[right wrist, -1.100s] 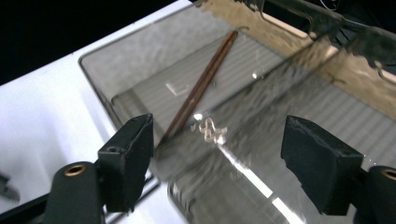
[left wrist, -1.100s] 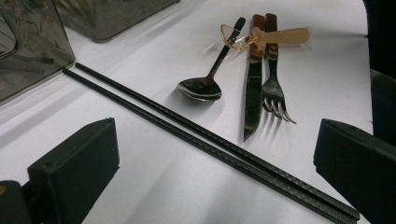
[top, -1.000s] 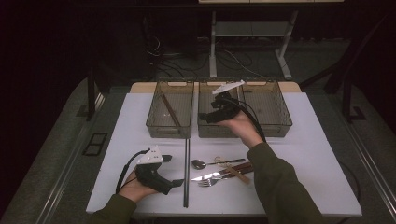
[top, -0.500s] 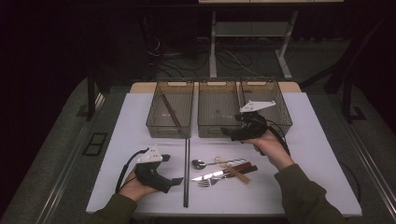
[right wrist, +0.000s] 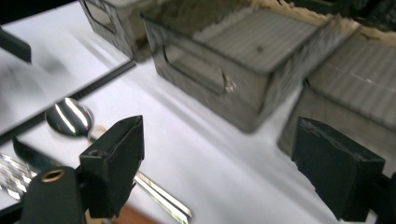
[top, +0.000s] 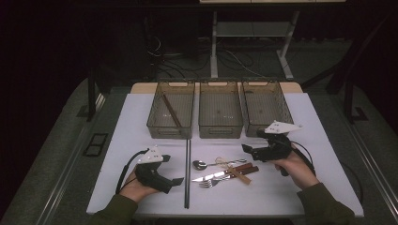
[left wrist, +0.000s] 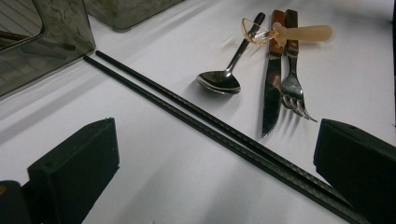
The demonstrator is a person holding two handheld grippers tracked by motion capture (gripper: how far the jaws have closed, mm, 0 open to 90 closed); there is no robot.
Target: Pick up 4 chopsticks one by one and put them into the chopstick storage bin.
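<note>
Near the front left of the white table (top: 305,122), my left gripper (top: 172,170) is held open, pointing right at a pair of long black chopsticks (top: 187,174). In the left gripper view the black chopsticks (left wrist: 210,123) run between my open jaws. Beyond them lie a metal spoon (left wrist: 219,80), a knife (left wrist: 272,79), a fork (left wrist: 293,88) and a small amber plastic spoon (left wrist: 299,32). My right gripper (top: 252,142) hovers open just right of this cutlery (top: 220,172). Its own view shows the spoon bowl (right wrist: 70,116) and knife blade (right wrist: 163,198) below the jaws.
Three smoky clear bins stand in a row at the back. The left bin (top: 155,123) holds a brown chopstick (top: 172,111). The middle bin (top: 219,126) and right bin (top: 281,108) stand beside it, and a bin wall (right wrist: 210,88) is close ahead in the right gripper view.
My right gripper has moved from above the middle bin back toward the near right, down beside the cutlery. The left gripper has stayed in place.
</note>
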